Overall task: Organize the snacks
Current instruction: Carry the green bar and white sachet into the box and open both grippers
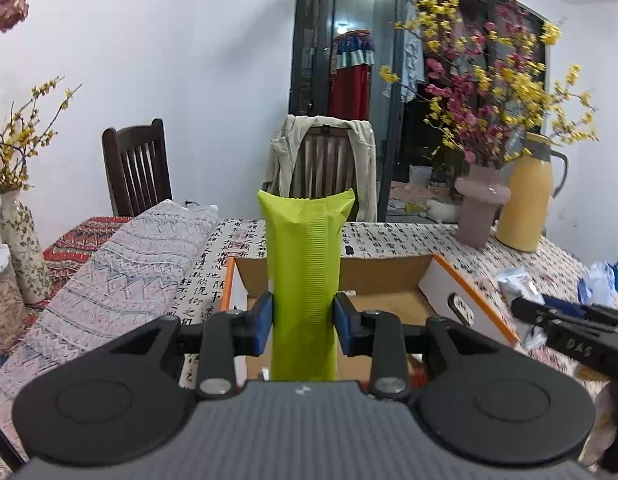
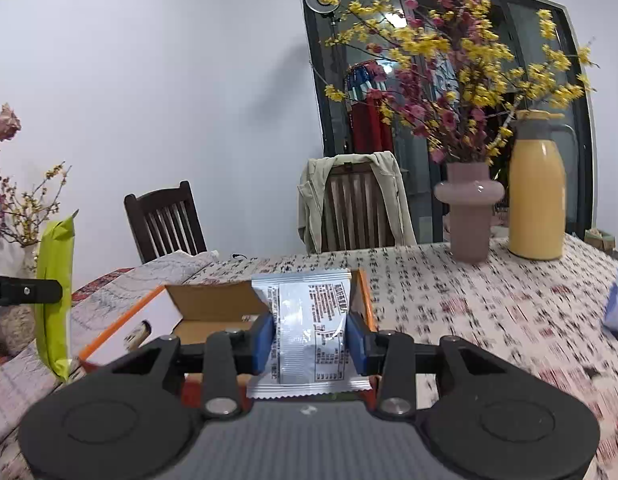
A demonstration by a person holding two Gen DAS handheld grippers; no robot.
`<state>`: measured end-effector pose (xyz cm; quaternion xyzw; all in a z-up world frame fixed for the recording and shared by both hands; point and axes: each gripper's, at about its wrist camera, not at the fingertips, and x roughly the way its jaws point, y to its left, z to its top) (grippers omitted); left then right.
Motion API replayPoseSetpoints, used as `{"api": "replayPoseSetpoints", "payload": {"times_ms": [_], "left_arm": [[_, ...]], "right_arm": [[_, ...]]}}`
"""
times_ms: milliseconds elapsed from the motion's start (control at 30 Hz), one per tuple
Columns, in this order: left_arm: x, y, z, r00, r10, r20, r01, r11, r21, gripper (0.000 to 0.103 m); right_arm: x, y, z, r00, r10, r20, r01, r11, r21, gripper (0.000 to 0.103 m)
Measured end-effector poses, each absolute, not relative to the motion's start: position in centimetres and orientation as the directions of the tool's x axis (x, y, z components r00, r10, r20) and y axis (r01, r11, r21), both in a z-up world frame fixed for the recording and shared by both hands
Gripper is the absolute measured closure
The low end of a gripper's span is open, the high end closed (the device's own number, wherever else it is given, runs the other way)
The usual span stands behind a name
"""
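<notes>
The left gripper (image 1: 303,322) is clamping its blue pads on a long lime-green snack pouch (image 1: 305,280), a matte, slightly crinkled tube with a ribbed seam running down its face and a flared, crimped top, standing upright in the middle of the left wrist frame in front of the cardboard box (image 1: 445,280). That box is sitting open on the tabletop (image 1: 409,236), plain brown inside, white outside with orange edging. The right gripper (image 2: 310,338) is pinching a silvery foil snack packet (image 2: 309,328), glossy and wrinkled, printed with dark text, its lower edge serrated; it is showing at lower centre of the right wrist frame, in front of the same box. The tablecloth is carrying black calligraphy on a pale ground. At upper right a smooth pink vase (image 2: 469,216) is holding yellow and red blossoms beside a yellow jug (image 2: 537,204).
</notes>
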<state>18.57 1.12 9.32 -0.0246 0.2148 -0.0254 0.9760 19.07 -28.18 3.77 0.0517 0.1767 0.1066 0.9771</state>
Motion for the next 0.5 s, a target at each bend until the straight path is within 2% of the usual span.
{"api": "replayPoseSetpoints", "payload": {"times_ms": [400,467,500], "left_arm": [[25.9,1.8,4.9,0.873,-0.040,-0.486,-0.024,0.992,-0.123,0.070],[26.3,2.0,4.0,0.872,-0.048,-0.487,-0.018,0.991,-0.131,0.067],[26.3,2.1,3.7,0.872,-0.047,-0.487,-0.020,0.991,-0.131,0.062]], "right_arm": [[25.4,-25.7,0.4,0.873,0.244,-0.422,-0.201,0.969,0.145,0.064],[25.4,-25.8,0.1,0.868,0.254,-0.427,-0.206,0.966,0.155,0.062],[25.4,-25.8,0.0,0.868,0.253,-0.428,-0.203,0.966,0.158,0.062]]}}
